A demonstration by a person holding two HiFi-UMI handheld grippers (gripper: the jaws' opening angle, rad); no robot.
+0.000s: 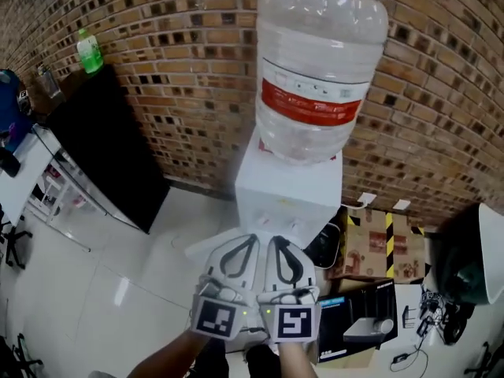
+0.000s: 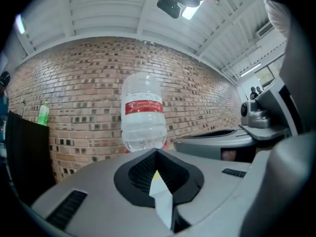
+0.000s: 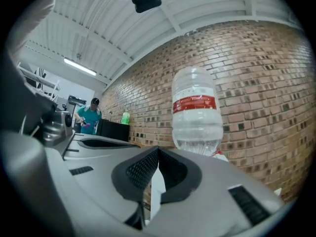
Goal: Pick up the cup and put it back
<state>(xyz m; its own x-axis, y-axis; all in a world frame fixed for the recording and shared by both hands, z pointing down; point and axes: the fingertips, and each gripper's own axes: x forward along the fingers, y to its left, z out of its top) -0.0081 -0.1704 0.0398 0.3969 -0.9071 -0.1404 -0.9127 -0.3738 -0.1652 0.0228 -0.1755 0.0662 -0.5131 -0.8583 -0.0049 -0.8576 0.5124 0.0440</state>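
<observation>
Nearest, left gripper (image 1: 252,241) and right gripper (image 1: 277,241) sit side by side, jaws closed. Water dispenser (image 1: 287,191) blocks ahead, cardboard box (image 1: 382,246) right; open floor (image 1: 118,274) left.

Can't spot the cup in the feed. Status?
Left claw shut, right claw shut, side by side, nothing gripped. No cup in any view. Water dispenser straight ahead, bottle on top.

place: workroom or office corner | cues: brick wall (image 1: 181,69), water dispenser (image 1: 290,194), cartons (image 1: 376,246), black cabinet (image 1: 110,148), white floor (image 1: 94,290)
</observation>
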